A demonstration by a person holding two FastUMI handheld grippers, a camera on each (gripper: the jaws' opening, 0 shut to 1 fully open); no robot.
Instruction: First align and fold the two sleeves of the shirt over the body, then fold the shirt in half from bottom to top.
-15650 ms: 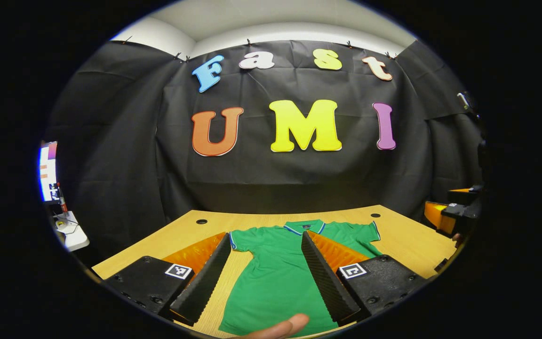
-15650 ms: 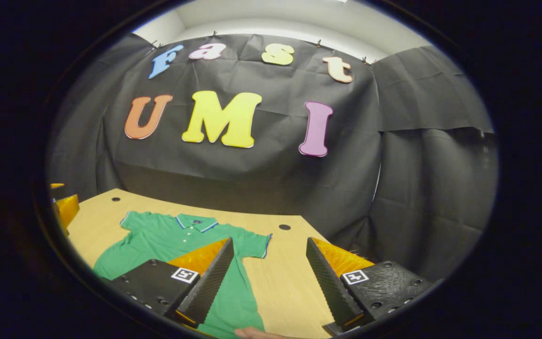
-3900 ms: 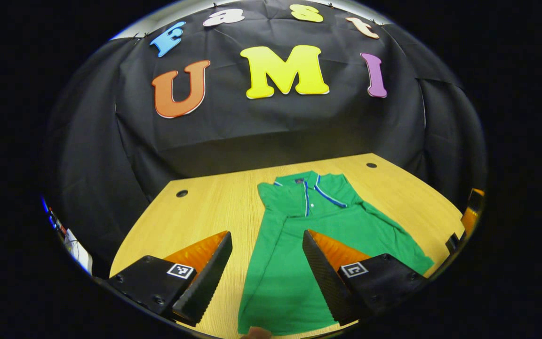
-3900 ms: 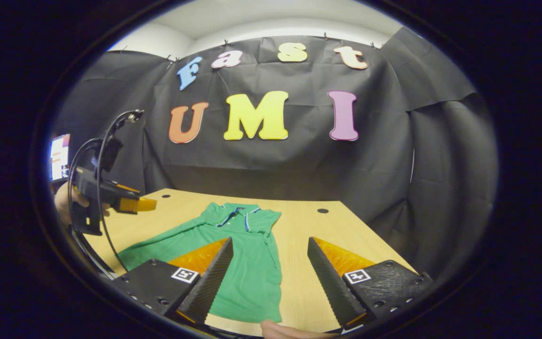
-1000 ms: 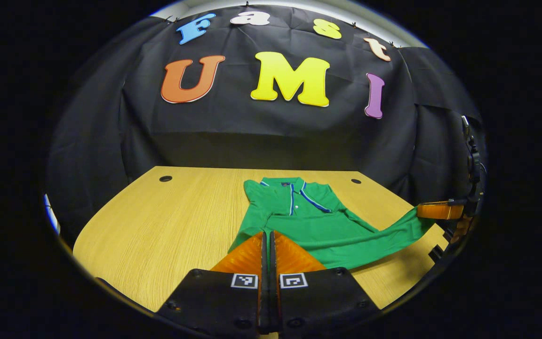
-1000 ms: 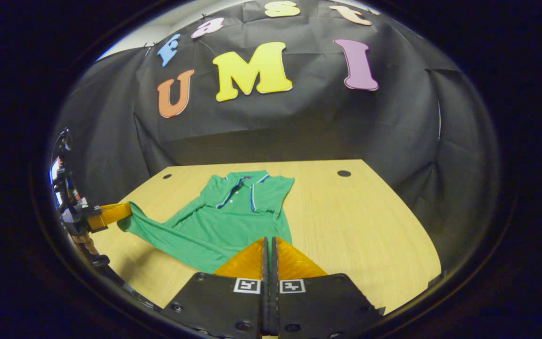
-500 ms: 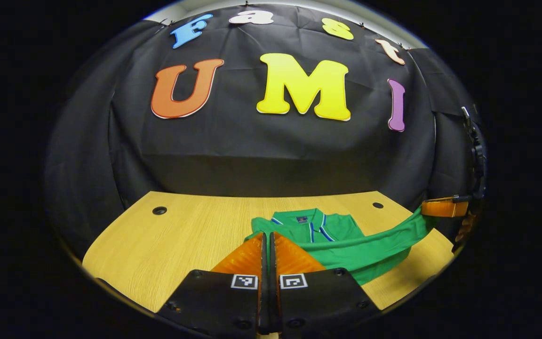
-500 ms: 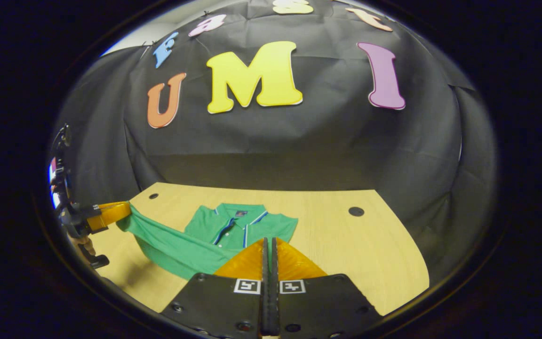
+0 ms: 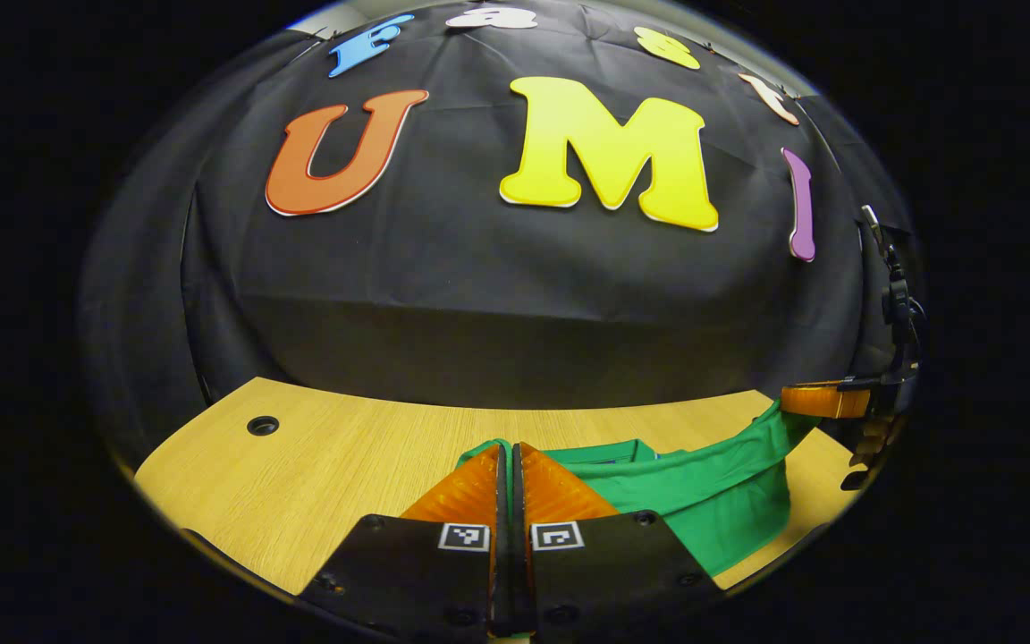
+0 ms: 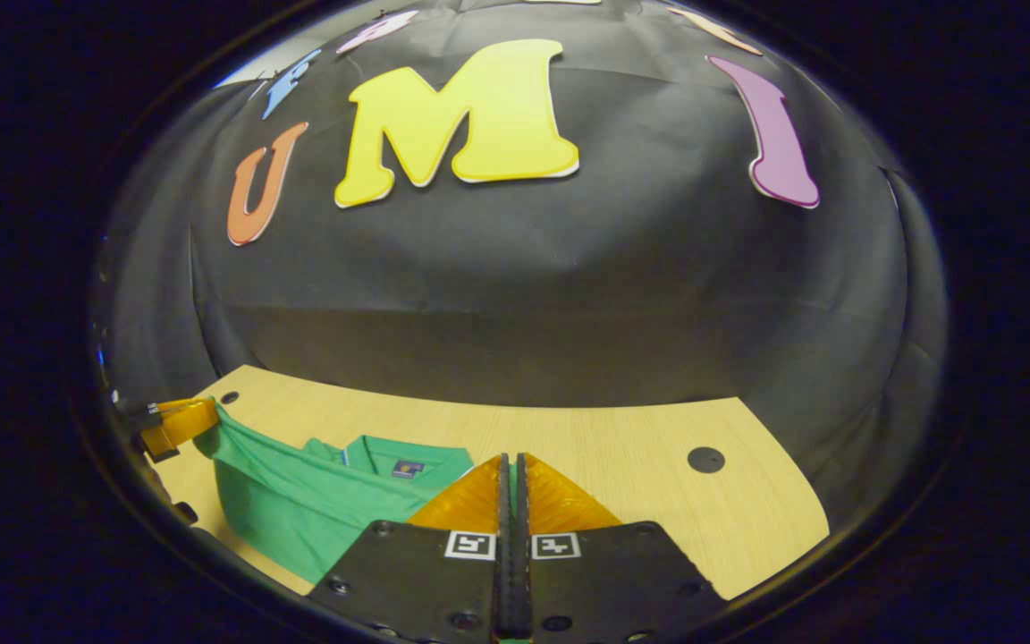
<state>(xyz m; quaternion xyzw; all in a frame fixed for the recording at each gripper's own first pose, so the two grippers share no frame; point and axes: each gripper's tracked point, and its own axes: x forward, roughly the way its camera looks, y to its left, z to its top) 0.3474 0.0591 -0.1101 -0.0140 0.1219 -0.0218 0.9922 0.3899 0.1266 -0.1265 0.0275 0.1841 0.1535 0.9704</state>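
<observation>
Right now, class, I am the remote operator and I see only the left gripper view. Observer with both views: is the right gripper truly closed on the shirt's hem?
Observer: In the right gripper view, the right gripper has its fingers pressed together, with a sliver of the green shirt between their tips.
Operator: How does my left gripper look from there?
Observer: The left gripper holds the other hem corner lifted off the table, and the cloth spans between the two grippers.
Operator: Is the collar covered yet?
Observer: No, the collar's inner label shows beyond the raised hem.
</observation>
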